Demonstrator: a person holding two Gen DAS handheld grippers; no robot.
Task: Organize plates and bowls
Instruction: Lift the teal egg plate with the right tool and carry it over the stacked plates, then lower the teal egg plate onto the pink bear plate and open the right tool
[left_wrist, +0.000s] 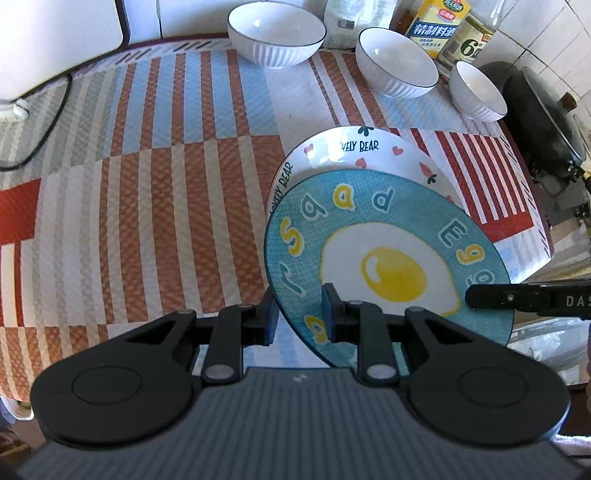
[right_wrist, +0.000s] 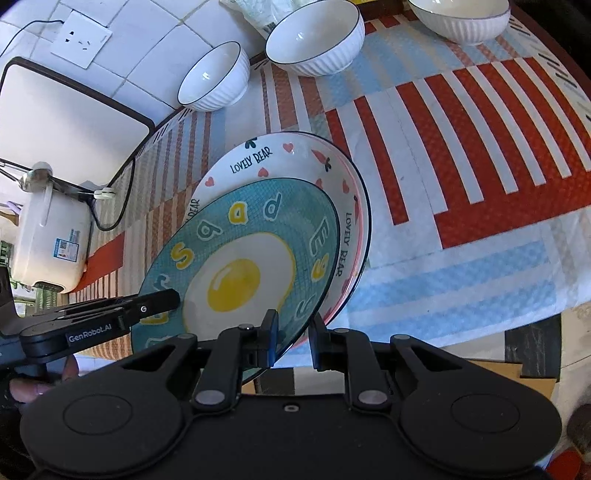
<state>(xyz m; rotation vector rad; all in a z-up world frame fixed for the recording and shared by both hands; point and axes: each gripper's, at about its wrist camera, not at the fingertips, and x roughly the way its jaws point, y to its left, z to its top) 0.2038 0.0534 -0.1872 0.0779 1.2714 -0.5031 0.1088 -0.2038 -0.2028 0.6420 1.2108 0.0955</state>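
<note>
I have the blue egg plate (left_wrist: 373, 240) pinched at its near rim from both sides: the left gripper (left_wrist: 300, 314) is clenched on the rim at the plate's left, and the right gripper (right_wrist: 293, 334) is clenched on the rim at its right. In the right wrist view the right jaws straddle the blue rim, with the rim of the plate below just beside the outer jaw. The egg plate hangs tilted over the white Lovely Bear plate (right_wrist: 295, 162), which sits on the striped desk (left_wrist: 147, 184); I cannot tell whether the far edges already touch.

I judge the step to be nesting the egg plate into the bear plate. To do it well, I want both hands to sink evenly so the plate levels out and does not slide forward off centre. I should release only once the plate's weight rests on the one beneath, and open both jaws together. Three white bowls (left_wrist: 277, 33) (left_wrist: 397, 62) (left_wrist: 478, 92) stand well apart at the back of the desk, awaiting stacking.
</note>
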